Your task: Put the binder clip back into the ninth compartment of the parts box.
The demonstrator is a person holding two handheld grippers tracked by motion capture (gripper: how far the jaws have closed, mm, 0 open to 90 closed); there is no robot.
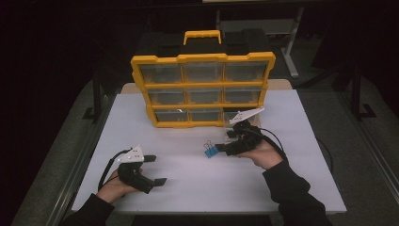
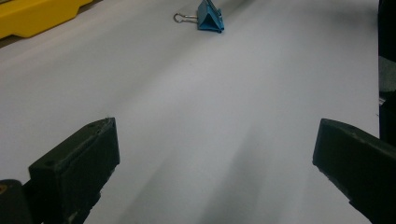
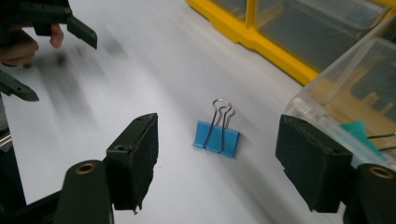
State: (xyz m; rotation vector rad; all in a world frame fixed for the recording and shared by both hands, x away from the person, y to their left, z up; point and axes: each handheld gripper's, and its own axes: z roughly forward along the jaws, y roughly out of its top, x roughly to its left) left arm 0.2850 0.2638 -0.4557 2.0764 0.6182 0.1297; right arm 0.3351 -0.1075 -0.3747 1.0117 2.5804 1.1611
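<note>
Fingers [image 3: 133,158] of the right gripper [image 3: 217,165]: spread, nothing between the pads, one on either side of the blue binder clip [image 3: 217,137] at the centre of the right gripper view, apart from it.

Fingers of the left gripper [image 1: 153,170], lower left of the high view: spread wide, empty, pointing across bare counter [image 1: 197,183].

Step in hand, by my reading: the approach to pick up the clip. Next move called for: lower onto it, square the fingers to its flat sides, then close.

Clip: small, blue body, wire handles folded up and leaning together, lying on the white counter in the middle of the high view, below the yellow drawer organiser [image 1: 202,89]. A clear drawer [image 3: 345,100] stood out at the right of the right gripper view.
</note>
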